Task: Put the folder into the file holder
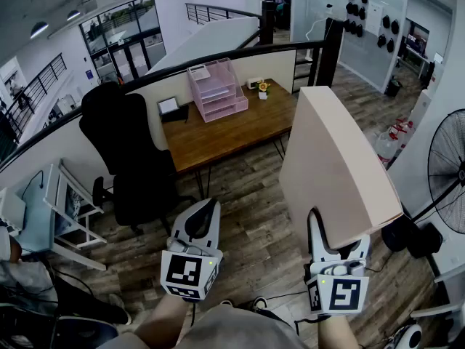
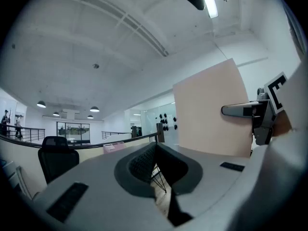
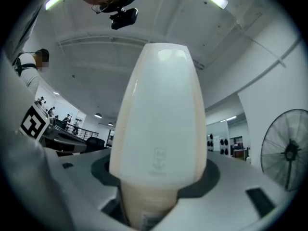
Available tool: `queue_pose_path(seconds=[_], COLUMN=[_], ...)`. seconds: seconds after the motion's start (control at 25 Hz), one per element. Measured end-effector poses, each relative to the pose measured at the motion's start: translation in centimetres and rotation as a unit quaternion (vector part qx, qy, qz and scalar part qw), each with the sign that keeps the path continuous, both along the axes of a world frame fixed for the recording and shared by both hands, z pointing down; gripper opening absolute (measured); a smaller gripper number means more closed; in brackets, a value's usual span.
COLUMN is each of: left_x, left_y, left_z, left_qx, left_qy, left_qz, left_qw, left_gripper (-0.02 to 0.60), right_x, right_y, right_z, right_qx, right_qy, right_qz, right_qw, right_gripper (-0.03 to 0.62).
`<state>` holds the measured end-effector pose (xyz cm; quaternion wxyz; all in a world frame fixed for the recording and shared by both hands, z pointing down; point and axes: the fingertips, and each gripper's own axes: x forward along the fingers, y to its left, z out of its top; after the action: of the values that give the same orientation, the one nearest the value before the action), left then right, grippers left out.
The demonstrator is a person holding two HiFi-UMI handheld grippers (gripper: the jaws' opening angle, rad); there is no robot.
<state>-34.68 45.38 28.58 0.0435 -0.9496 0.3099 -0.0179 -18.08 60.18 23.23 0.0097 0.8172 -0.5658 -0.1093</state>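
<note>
The right gripper clamps the bottom of the thick beige folder, held upright in the air. The left gripper is closed and empty. Farther off, the pink tiered file holder stands at the far edge of the brown wooden desk.

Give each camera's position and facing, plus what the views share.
Head view: on the person's head, looking steeply down at the desk and pink file holder; shows left gripper, right gripper and forearms.
Left gripper view: on the left gripper, tilted up toward the ceiling; its own shut jaws at the bottom, the right gripper at right.
Right gripper view: on the right gripper, looking up along the folder clamped in its jaws; the left gripper's marker cube at left.
Shared: the folder shows in all three.
</note>
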Motion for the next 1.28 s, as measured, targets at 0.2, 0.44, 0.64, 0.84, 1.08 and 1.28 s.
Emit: queue_pose_path(seconds=[0.2, 0.44, 0.64, 0.84, 1.08, 1.28], left_x=[1.3, 2.6, 4.7, 6.4, 8.2, 9.7], left_y=[0.3, 0.9, 2.2, 3.6, 3.9, 2.5], left_z=[-0.1, 0.4, 1.0, 1.3, 1.6, 2.0], left_qx=[0.002, 0.0, -0.002, -0.002, -0.001, 0.001], left_qy=[0.005, -0.001, 0.001, 0.001, 0.002, 0.005], left_qz=[0.008, 0.001, -0.007, -0.012, -0.01, -0.007], left_qw=[1.0, 1.0, 1.0, 0.9999, 0.9999, 1.0], left_gripper=[0.002, 0.002, 0.002, 0.002, 0.002, 0.002], right_x=[1.0, 2.3, 4.9, 6.7, 8.6, 10.1], right_y=[0.4, 0.9, 2.3, 3.5, 3.4, 2.1], right_z=[0.3, 0.5, 1.2, 2.1, 2.4, 2.8], right_qx=[0.006, 0.007, 0.007, -0.007, -0.014, 0.005], right_qy=[-0.014, -0.016, -0.022, -0.04, -0.032, -0.027], right_qz=[-0.002, -0.007, -0.012, -0.016, -0.016, -0.013], right_qw=[1.0, 1.0, 1.0, 0.999, 0.999, 1.0], right_gripper=[0.302, 0.302, 0.301, 0.299, 0.299, 0.301])
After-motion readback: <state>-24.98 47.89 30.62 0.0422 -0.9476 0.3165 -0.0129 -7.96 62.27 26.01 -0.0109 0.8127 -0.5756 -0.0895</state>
